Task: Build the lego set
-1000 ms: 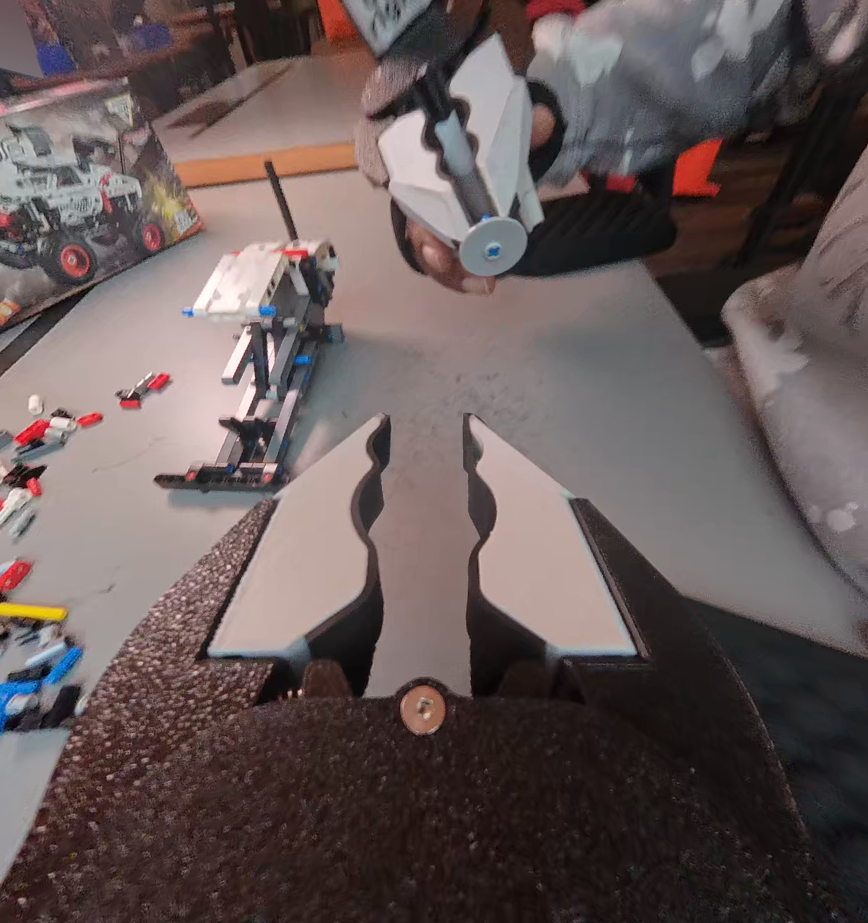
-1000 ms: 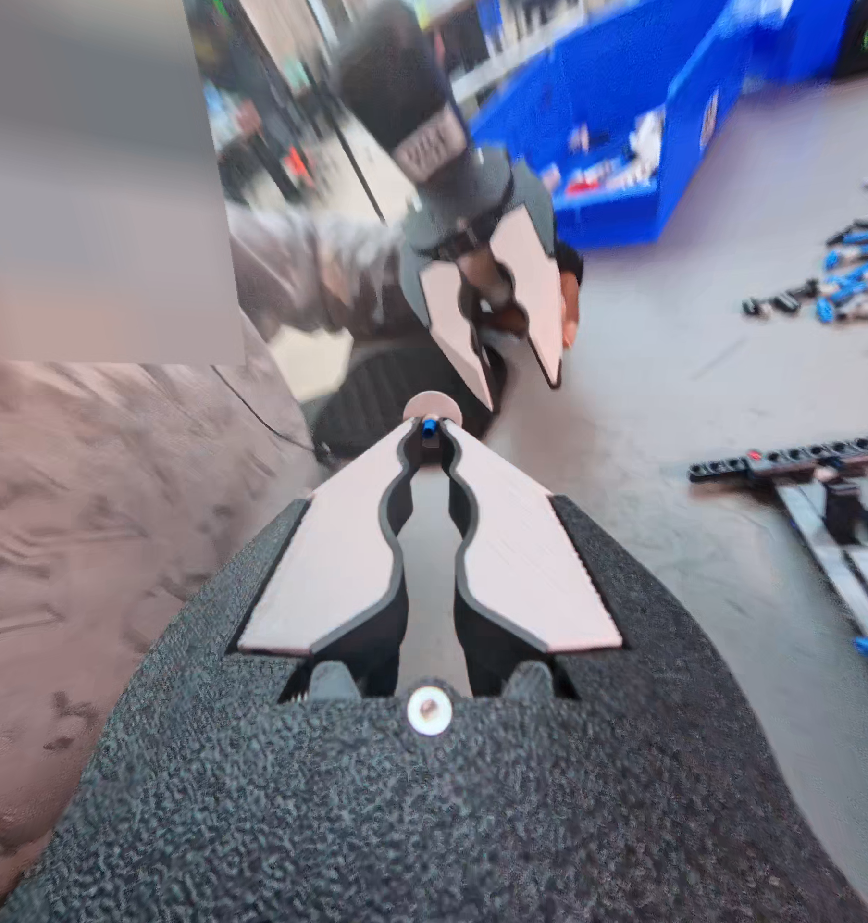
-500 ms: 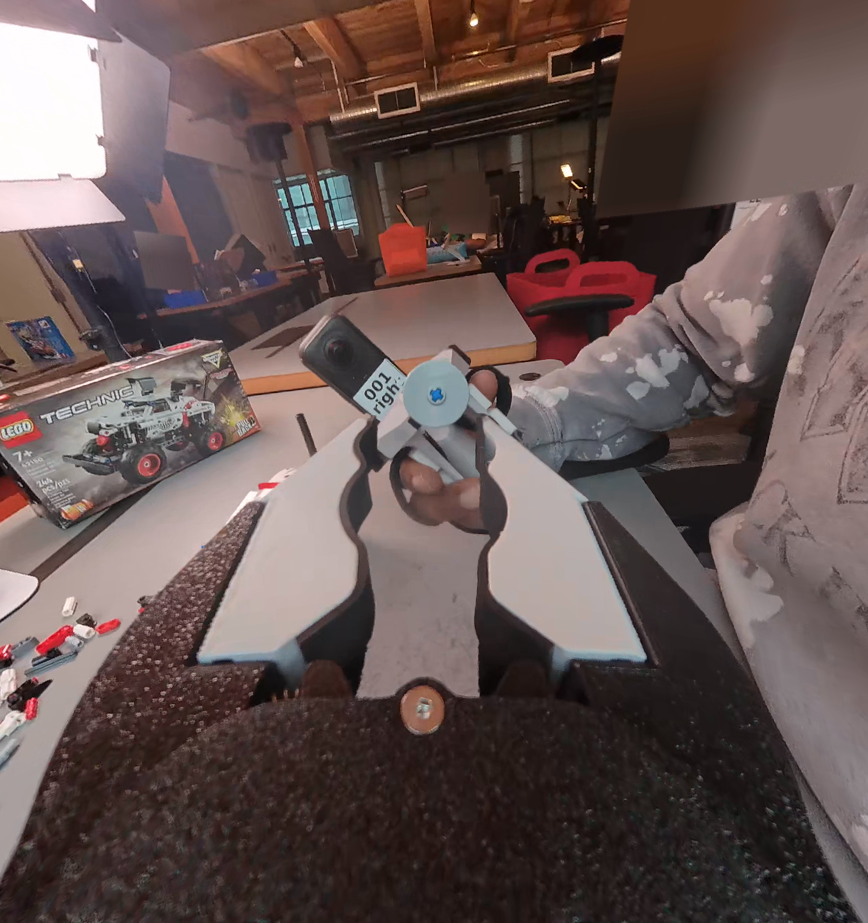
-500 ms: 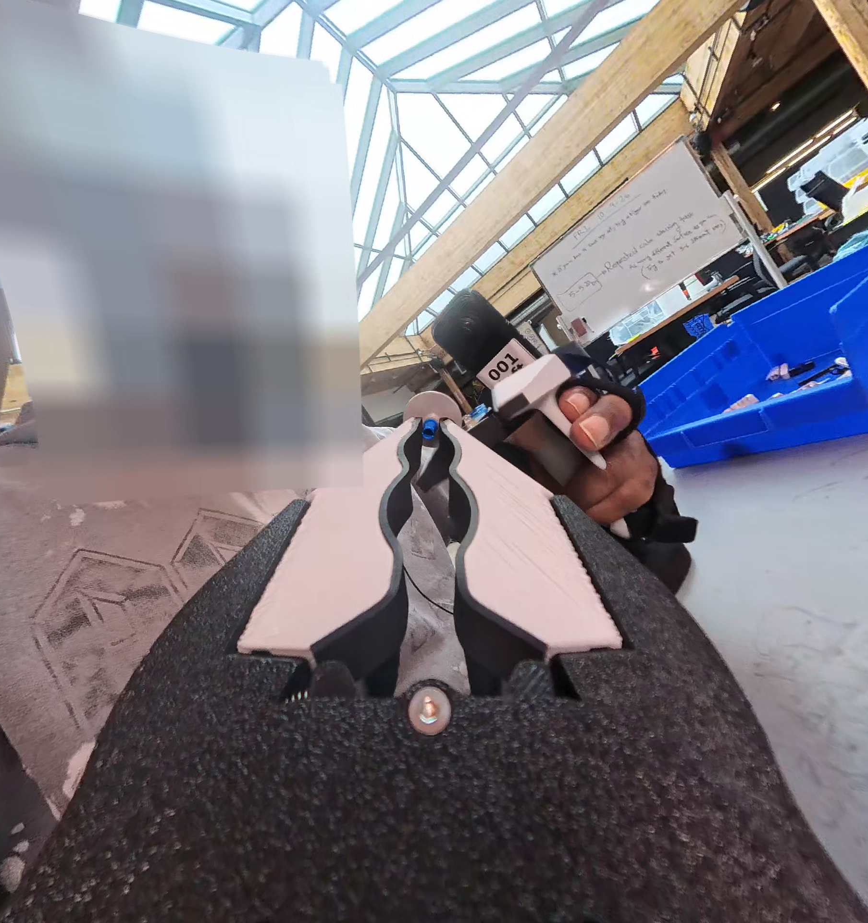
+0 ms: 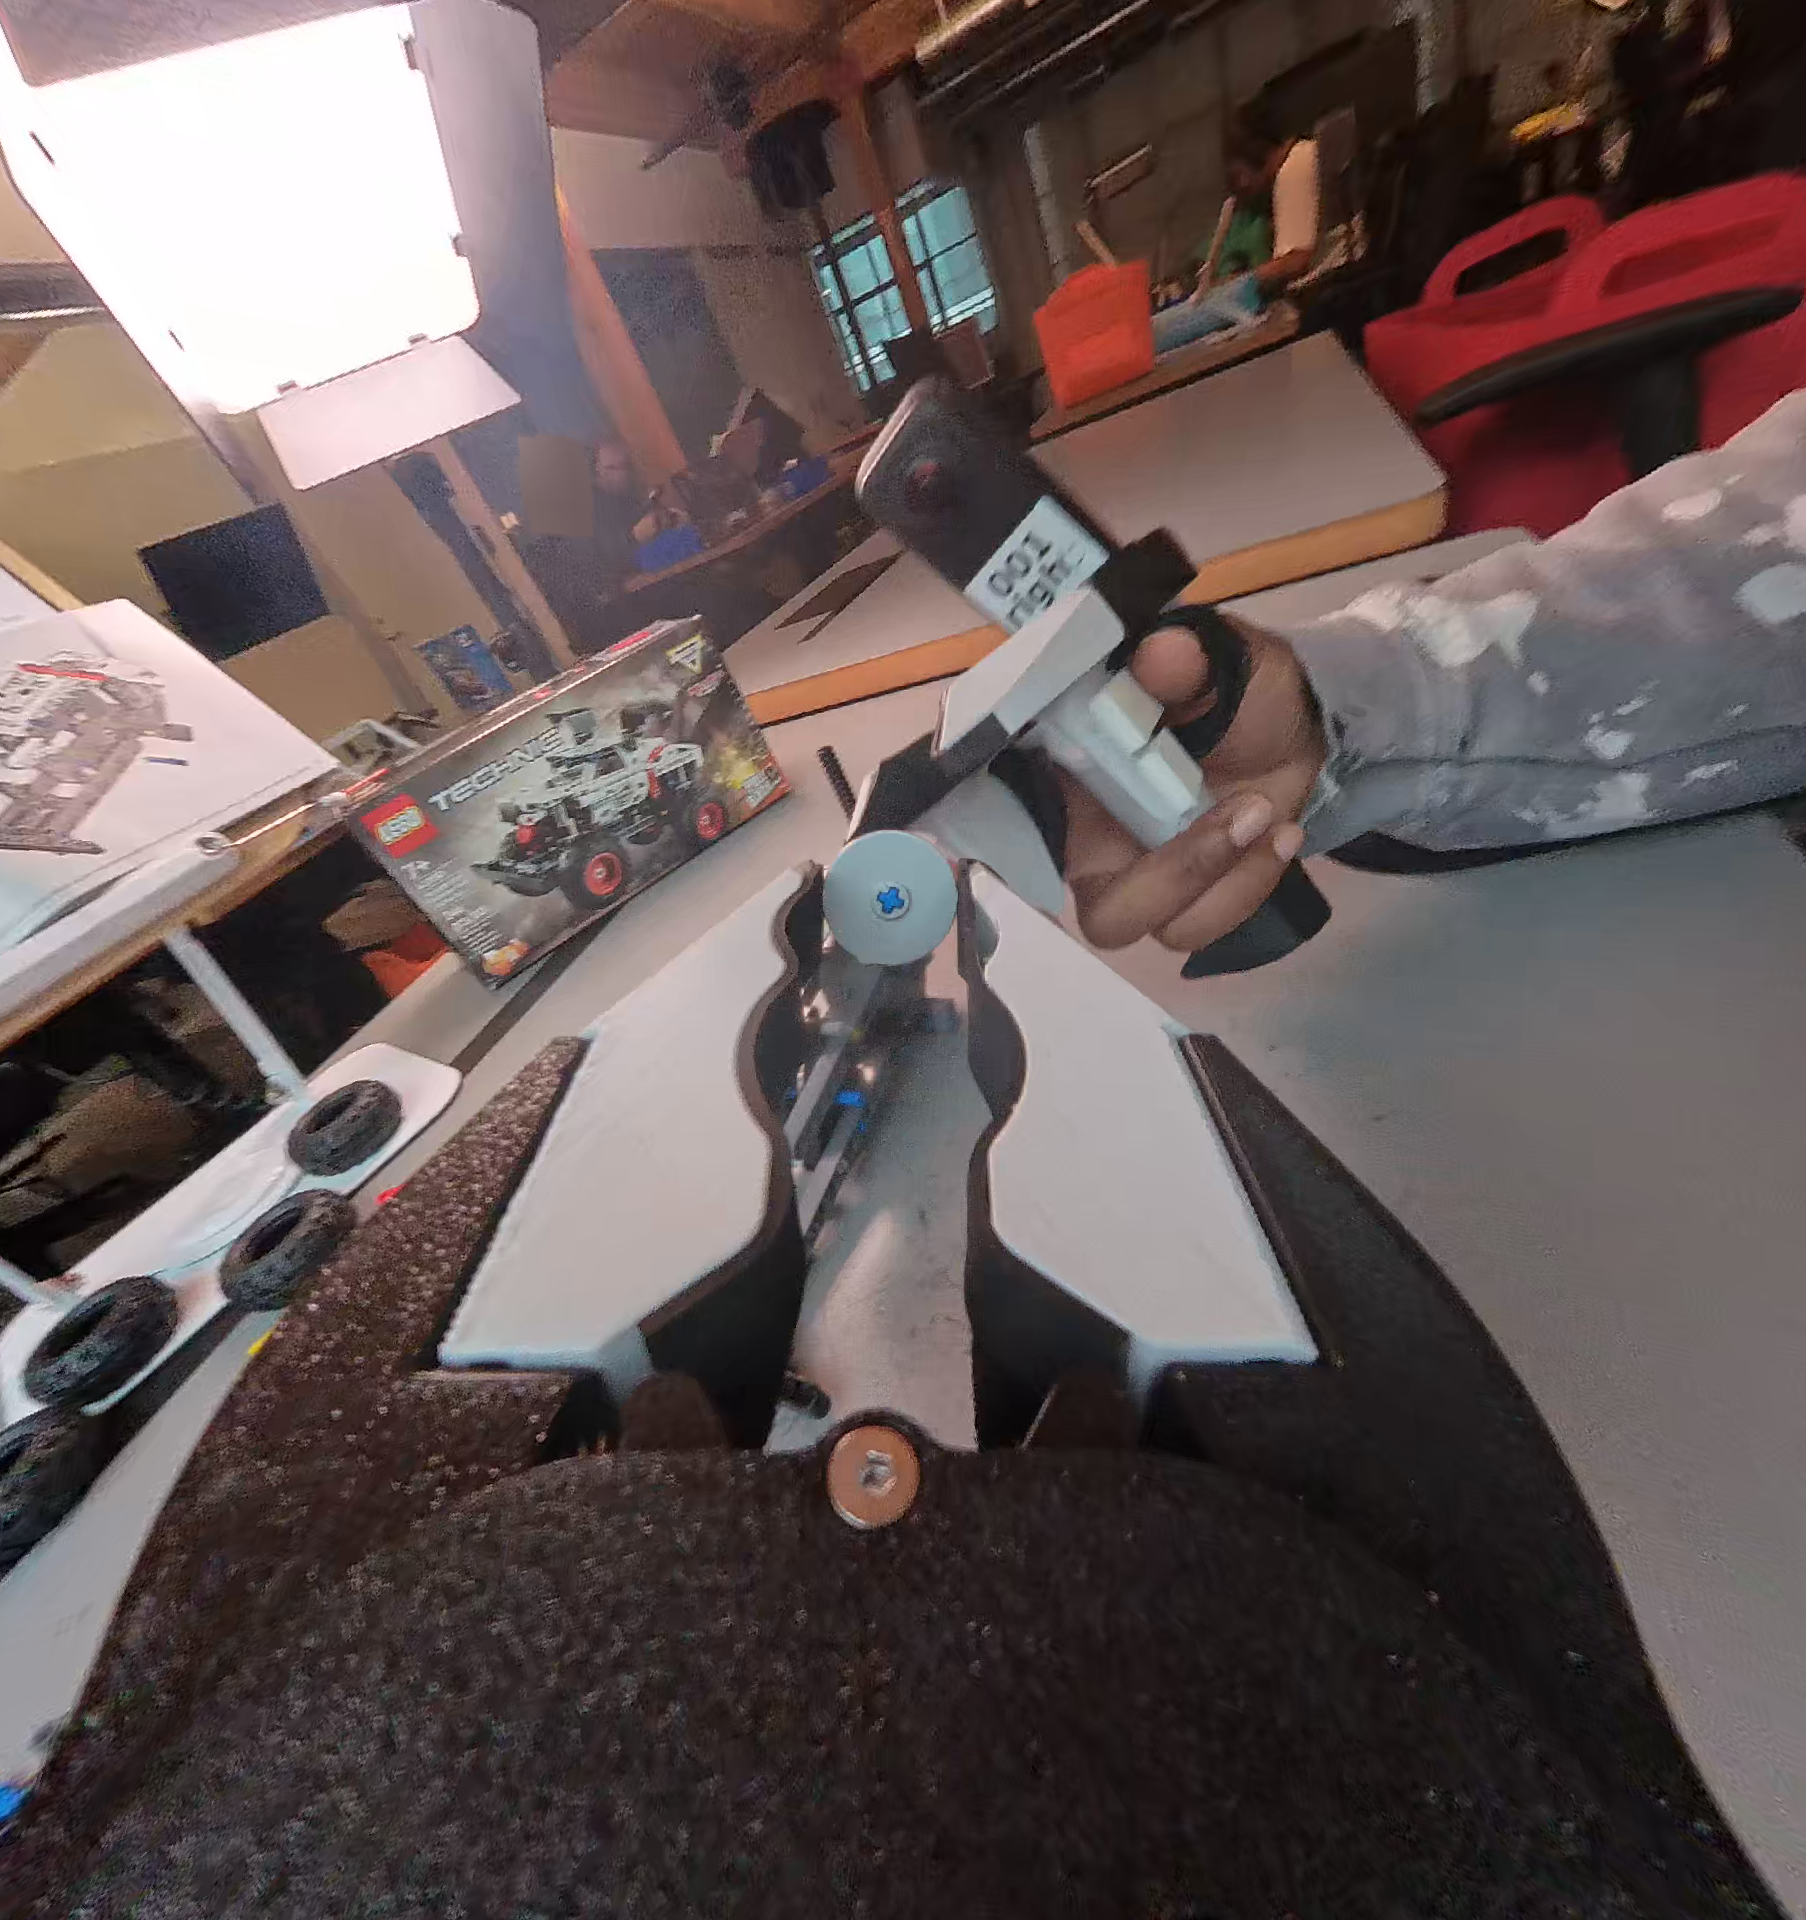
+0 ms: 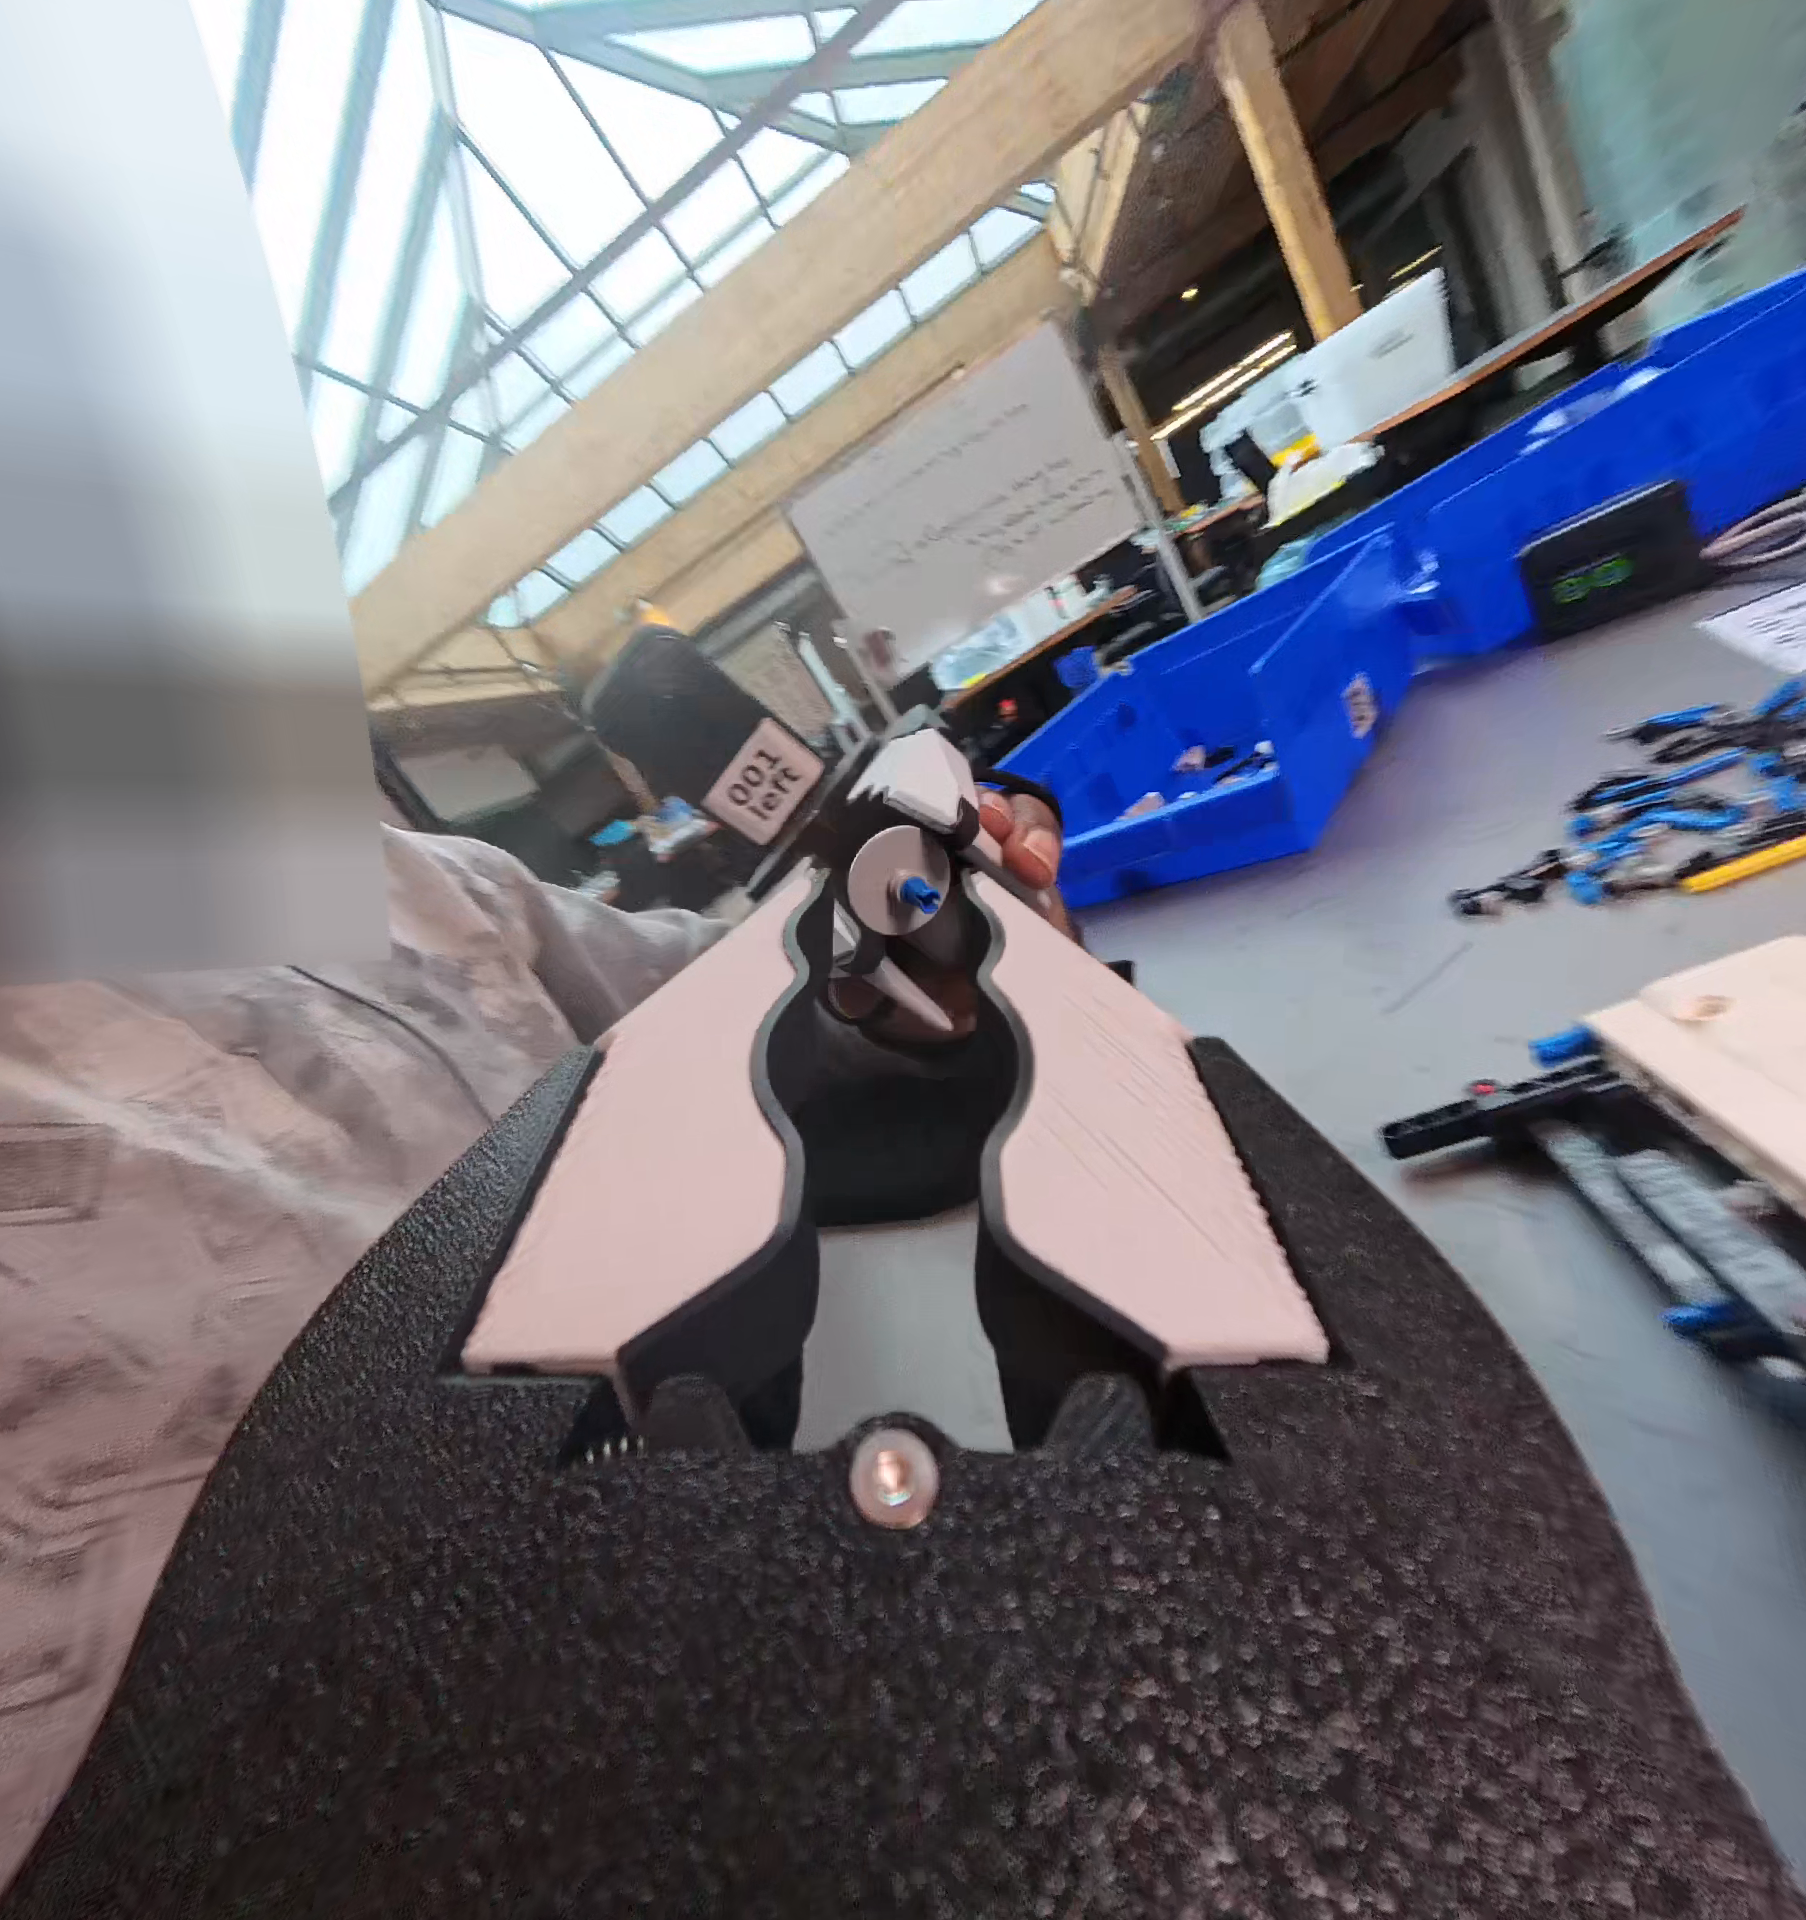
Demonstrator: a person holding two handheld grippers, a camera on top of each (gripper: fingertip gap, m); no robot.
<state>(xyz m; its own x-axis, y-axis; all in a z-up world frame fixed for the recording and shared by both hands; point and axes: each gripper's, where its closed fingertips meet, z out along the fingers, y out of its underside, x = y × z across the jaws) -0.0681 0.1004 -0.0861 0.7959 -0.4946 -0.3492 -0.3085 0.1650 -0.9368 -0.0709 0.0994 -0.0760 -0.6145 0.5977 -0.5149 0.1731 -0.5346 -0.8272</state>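
Left wrist view: the left gripper (image 5: 886, 902) closes its fingers narrowly on a grey disc (image 5: 888, 900) with a blue cross axle, lifted off the bench (image 5: 1501, 1143), apparently for a hand-over. The disc sits right at the fingertips, touching both. The right gripper (image 5: 878, 805), in a person's hand (image 5: 1190, 821), meets it from behind. The half-built chassis (image 5: 837, 1091) lies below, with the set's box (image 5: 566, 790) and loose tyres (image 5: 343, 1127) to the left.

Right wrist view: the right gripper (image 6: 894, 899) frames the grey disc (image 6: 897, 883), its fingers narrowly parted. Through the blur they seem just clear of its rim, likely releasing. Loose parts (image 6: 1709, 790) wait on the bench.
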